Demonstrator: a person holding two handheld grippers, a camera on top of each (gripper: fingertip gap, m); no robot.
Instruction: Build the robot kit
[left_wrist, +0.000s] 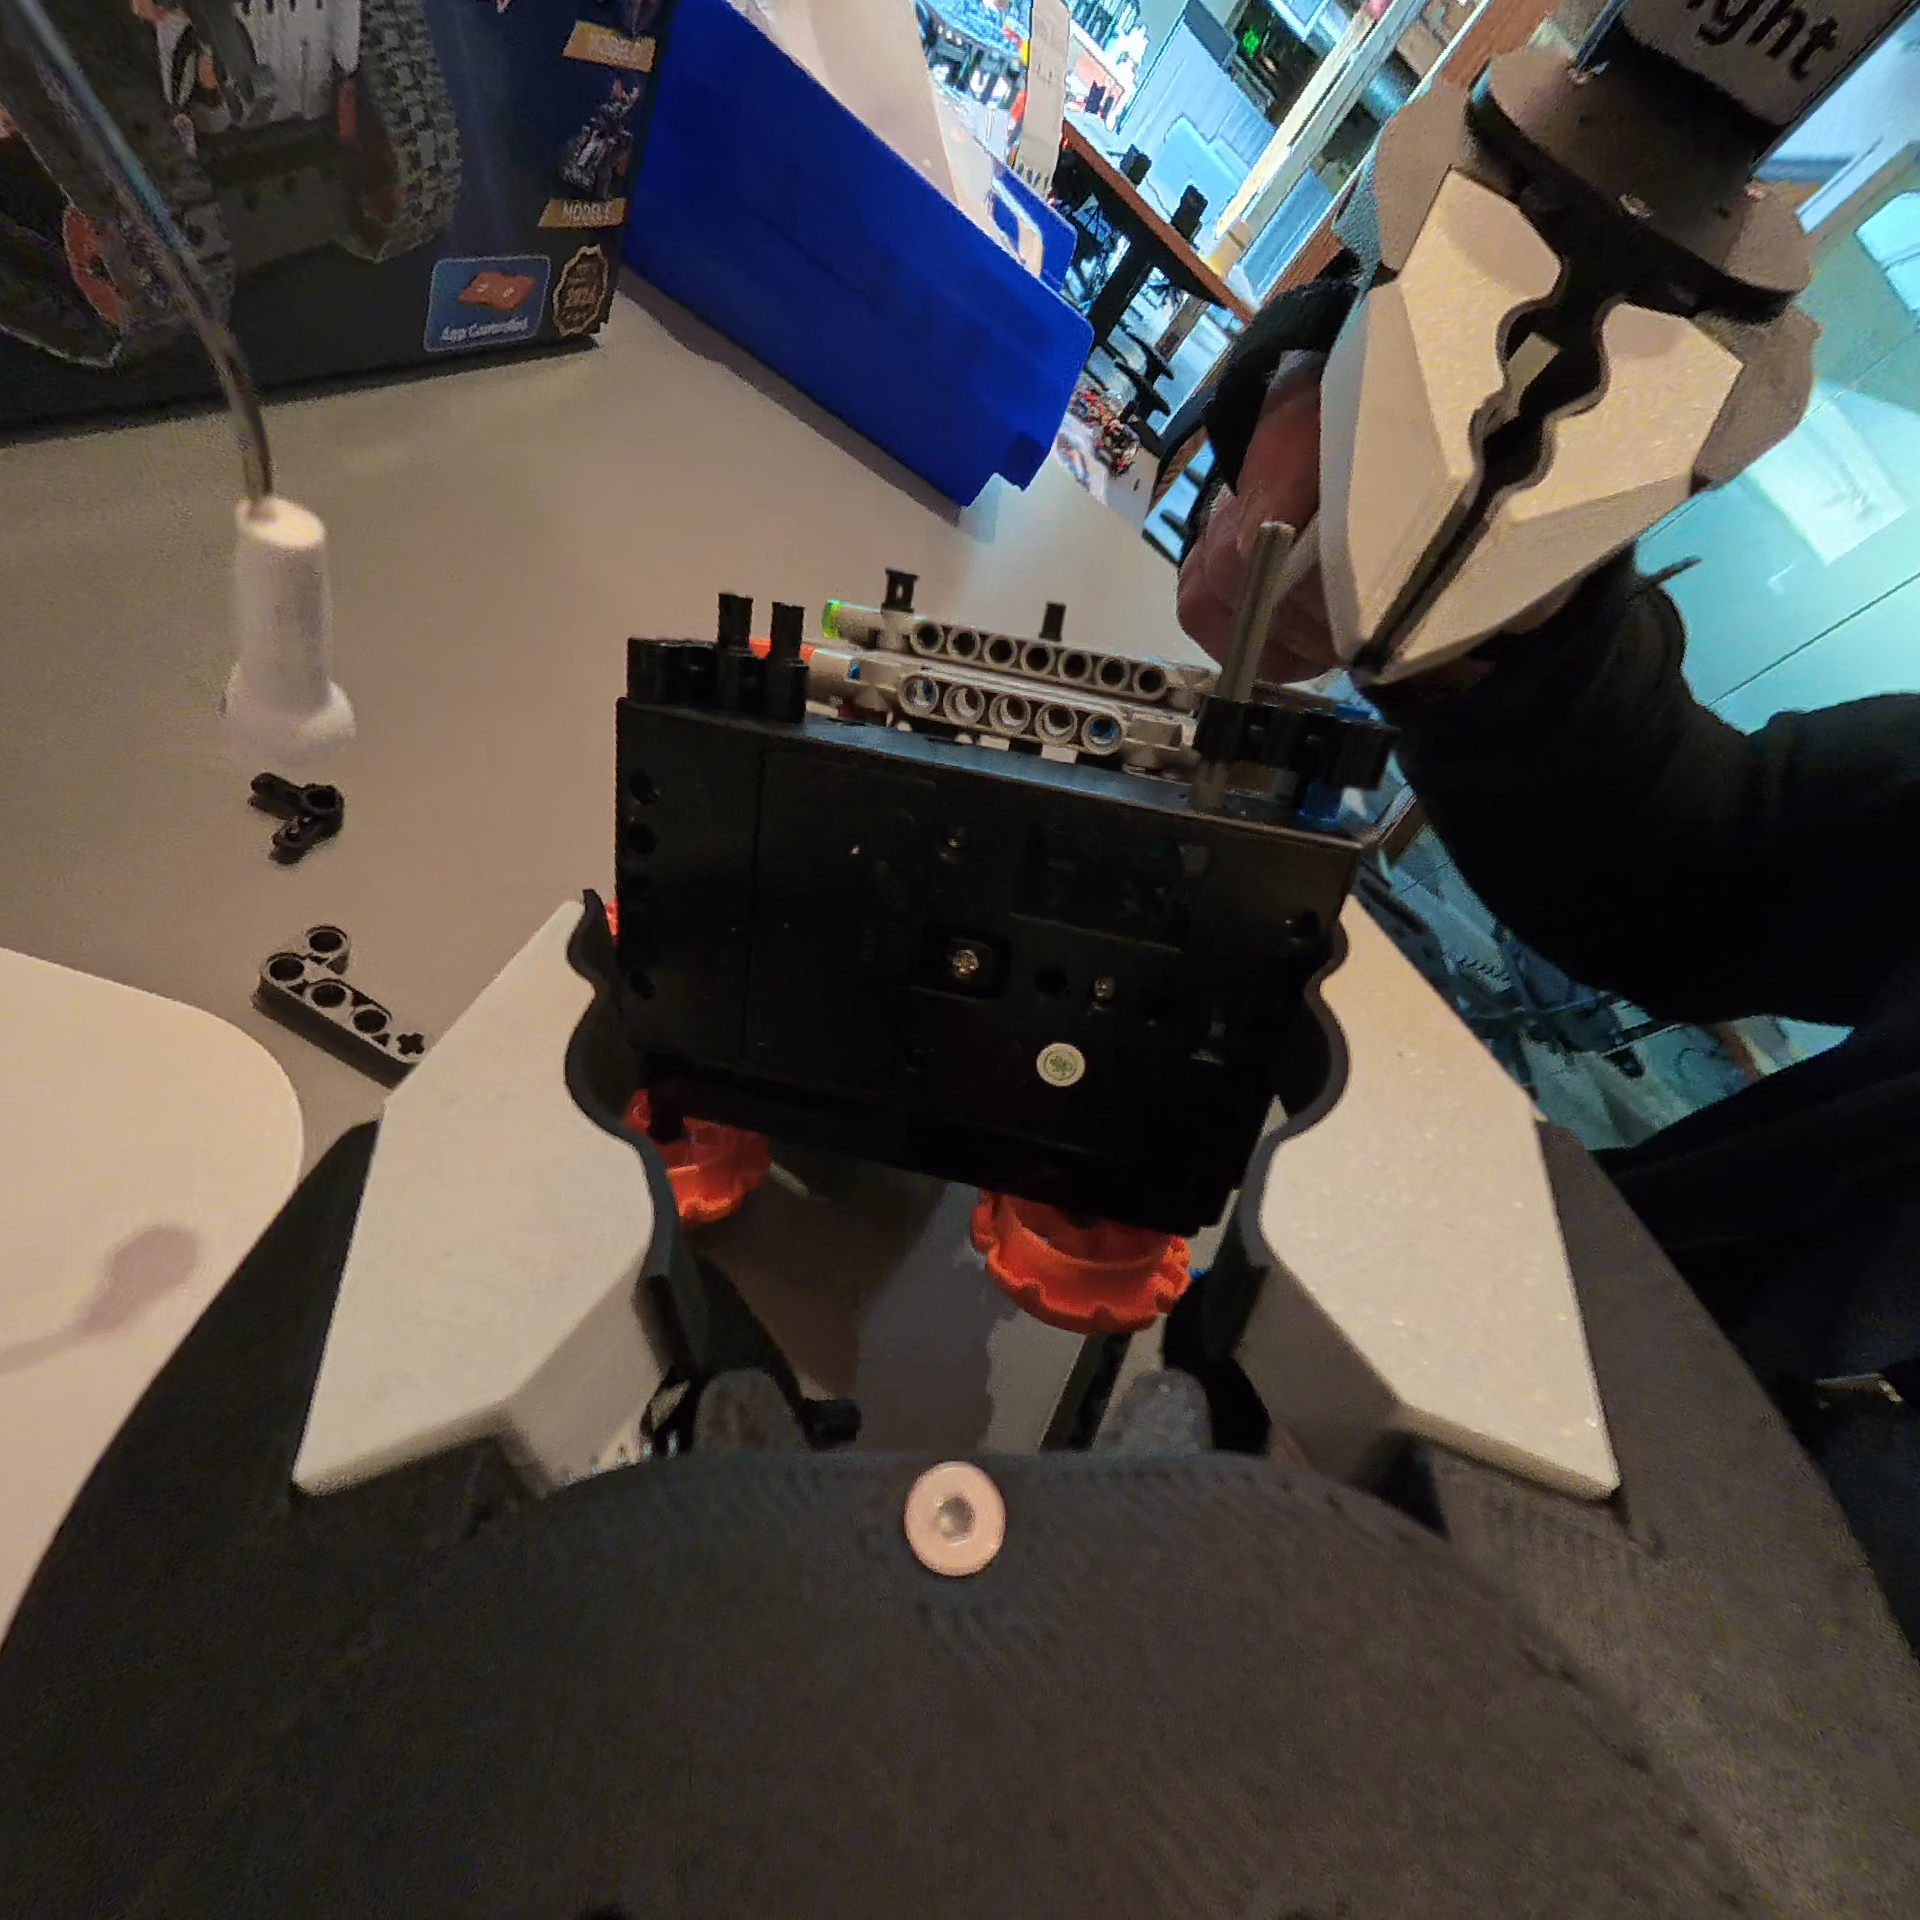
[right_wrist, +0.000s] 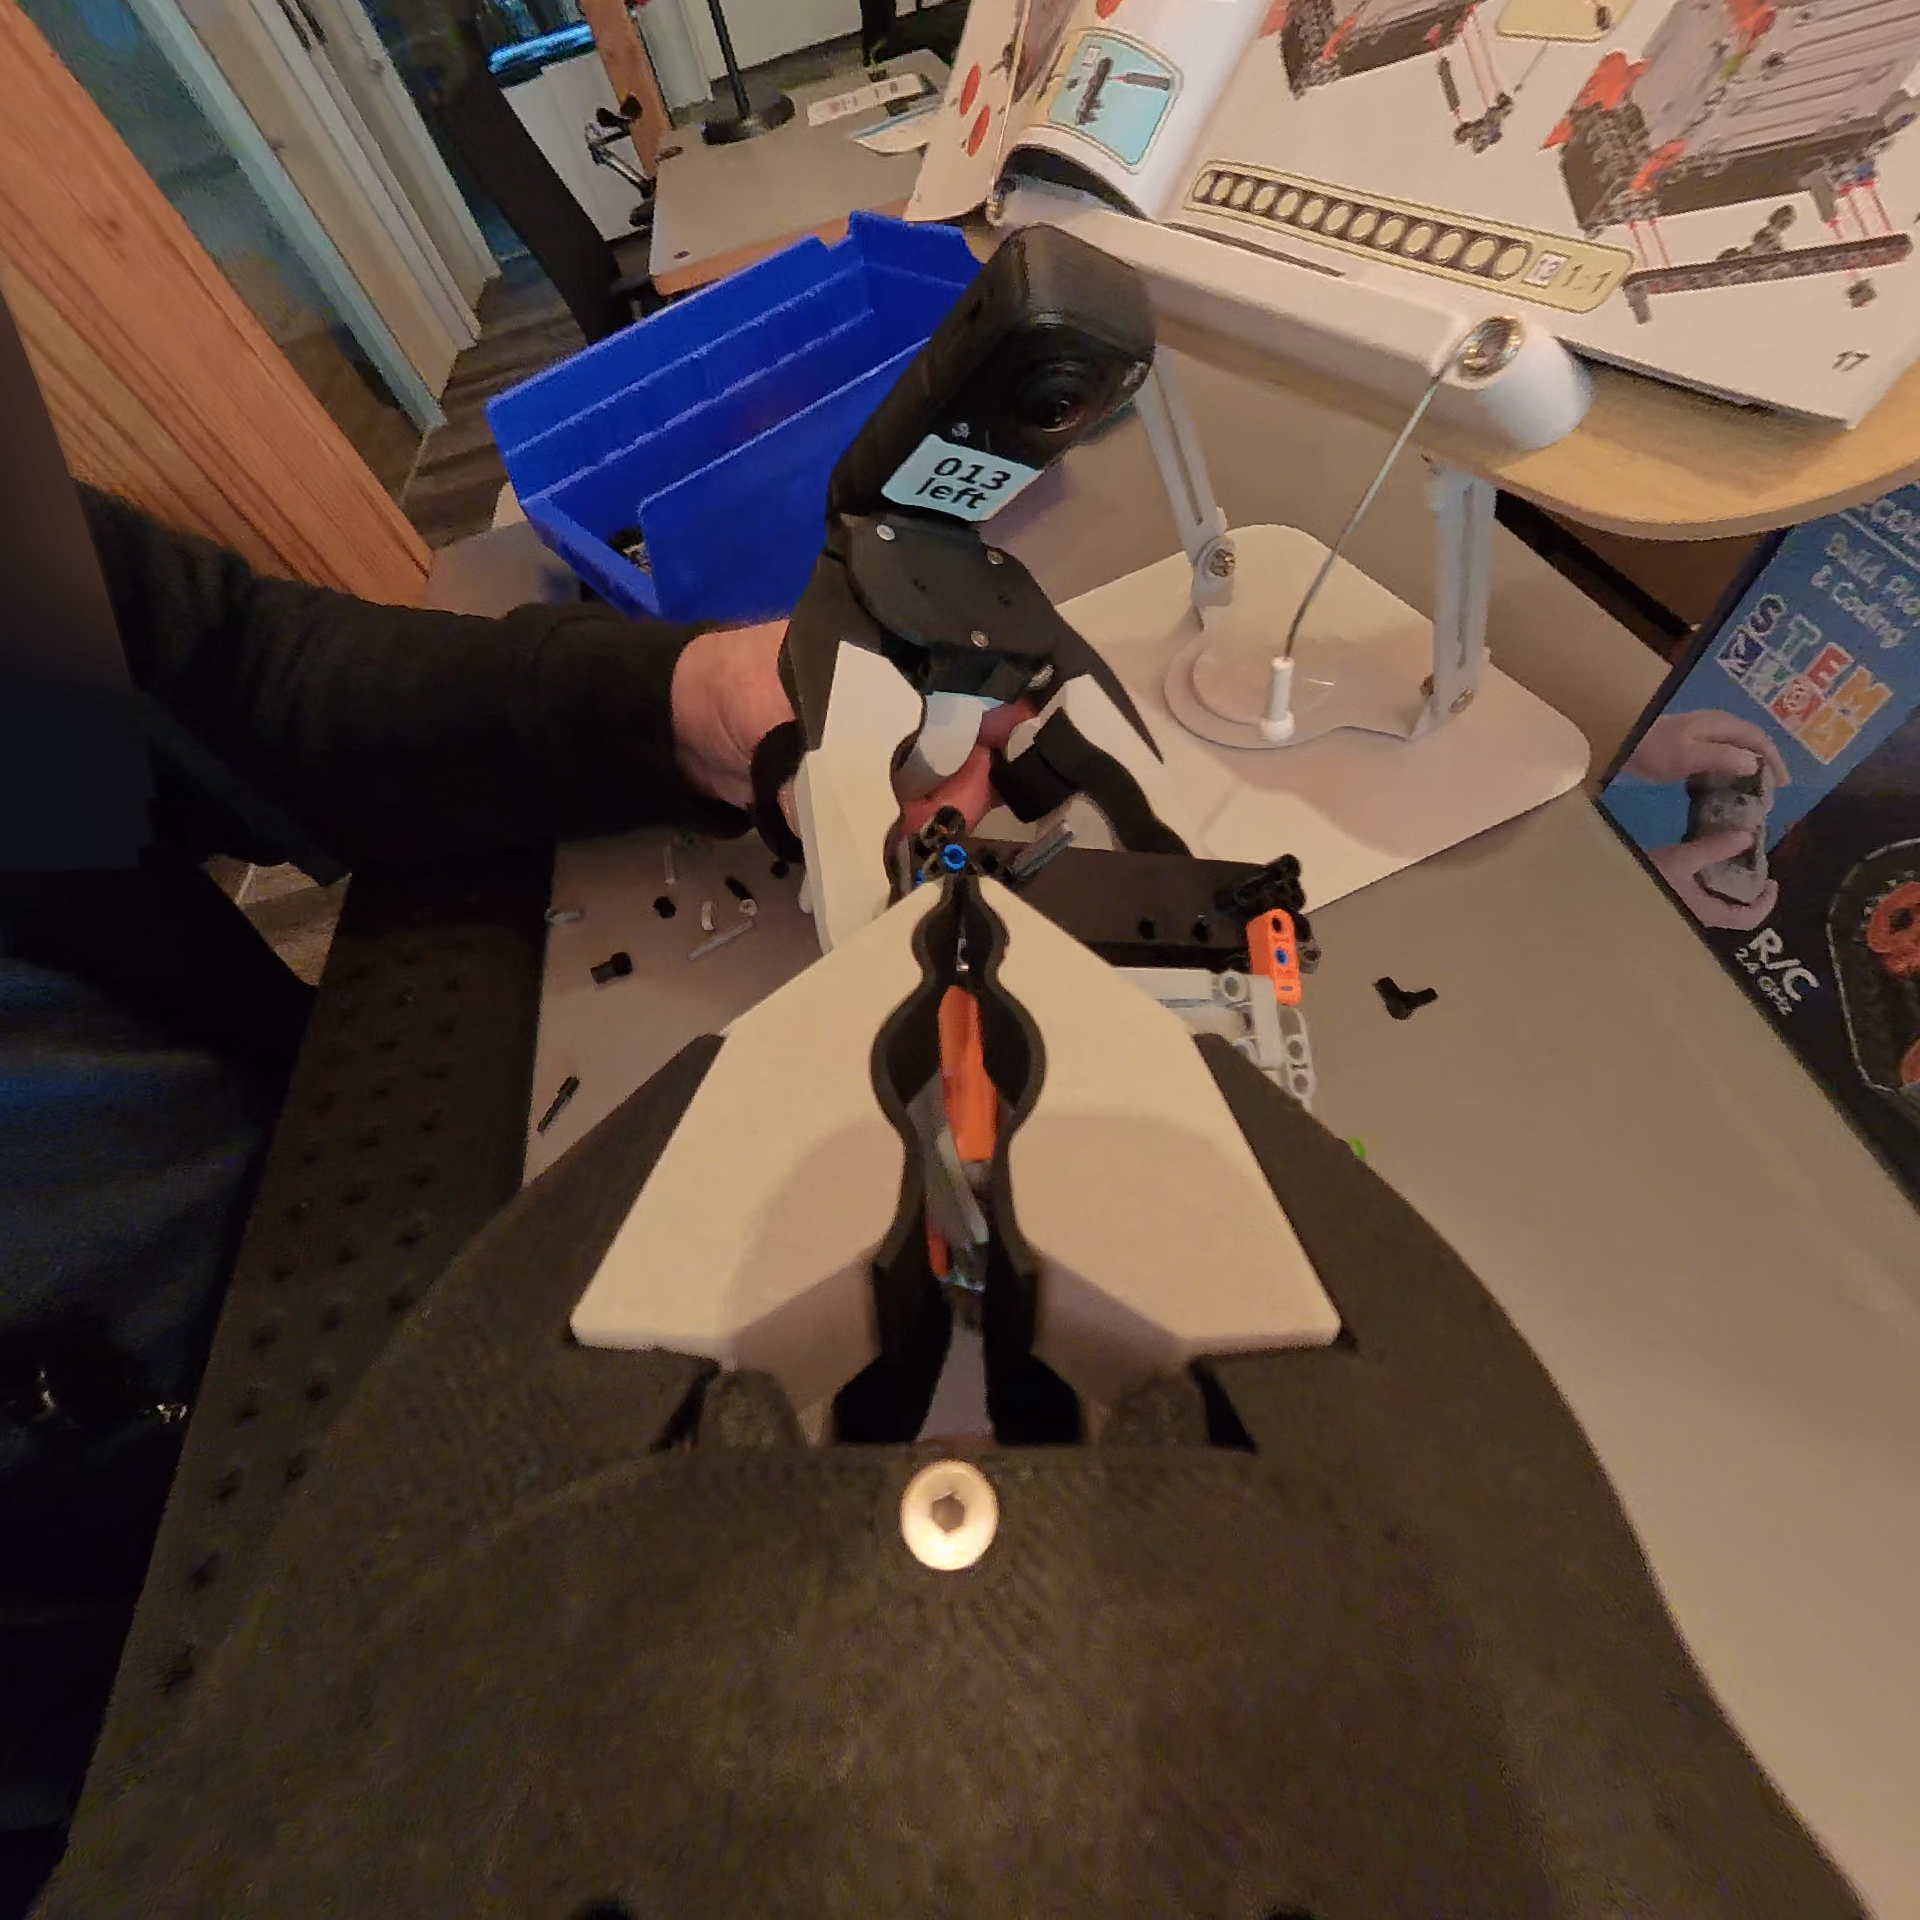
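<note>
- Two claws over a grey tabletop (left_wrist: 499, 540), both working on one brick-built model (left_wrist: 966, 914).
- Far left: white stand base (left_wrist: 125, 1132), a cable plug (left_wrist: 283, 623), two loose black bricks (left_wrist: 299, 805) (left_wrist: 338, 987) lying on the tabletop.
- Behind them: printed box (left_wrist: 312, 177), blue bin (left_wrist: 831, 239).
- Left claw (left_wrist: 956, 997) clamped on the model's black block, one finger on each side; orange wheels (left_wrist: 1081, 1262) show under the block.
- Grey beams (left_wrist: 1029, 686) and black pins sit on top of the model.
- Right claw (left_wrist: 1371, 649) pinched closed, tips just beside a grey axle (left_wrist: 1242, 665) standing in a black gear (left_wrist: 1294, 743); cannot tell if it grips the axle.
- Right wrist view: right claw (right_wrist: 958, 883) tips together at the model, an orange part (right_wrist: 961, 1081) visible through the slot between its fingers.
- Open booklet (right_wrist: 1558, 156) on a raised stand behind.
</note>
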